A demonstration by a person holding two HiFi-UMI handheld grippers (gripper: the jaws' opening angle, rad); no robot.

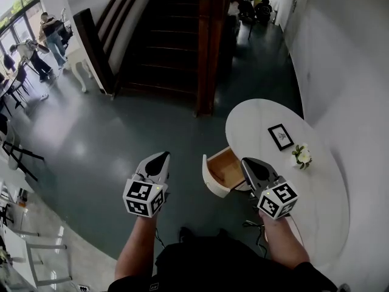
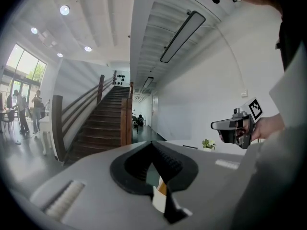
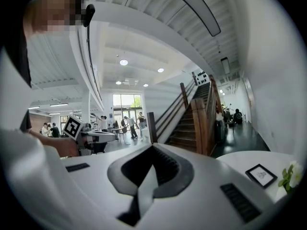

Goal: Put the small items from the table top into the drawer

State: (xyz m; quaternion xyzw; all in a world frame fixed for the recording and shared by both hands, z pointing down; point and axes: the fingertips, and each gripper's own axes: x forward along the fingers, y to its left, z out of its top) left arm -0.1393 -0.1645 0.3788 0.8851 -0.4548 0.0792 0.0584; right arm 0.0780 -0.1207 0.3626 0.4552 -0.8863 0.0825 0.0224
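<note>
The white oval table (image 1: 258, 119) is spreading out to the right of the right gripper (image 1: 245, 162), with the open wooden drawer (image 1: 222, 168) just left of its tip. That gripper and the left gripper (image 1: 163, 156) are both keeping their jaws together and empty. A black-framed picture (image 1: 281, 136) and small white flowers (image 1: 302, 156) are sitting on the tabletop ahead.

Dark wooden staircase (image 1: 176, 35) is rising through the middle of the hall, with a heavy wooden post (image 1: 205, 59) standing at its foot. Glossy grey-green floor (image 1: 91, 139) is reflecting daylight, which is coming in through tall windows (image 1: 15, 11) at far left. Plain white wall (image 1: 346, 59) is running along the right; a white oval table (image 1: 322, 193) is sitting against it. Round recessed ceiling lights (image 3: 123, 62) are glowing overhead, and a long strip lamp (image 2: 182, 35) is running along the ceiling. Several people (image 1: 42, 41) are standing near the windows beside white furniture (image 1: 79, 66). Dark-framed chairs (image 1: 15, 151) are lining the left edge.
</note>
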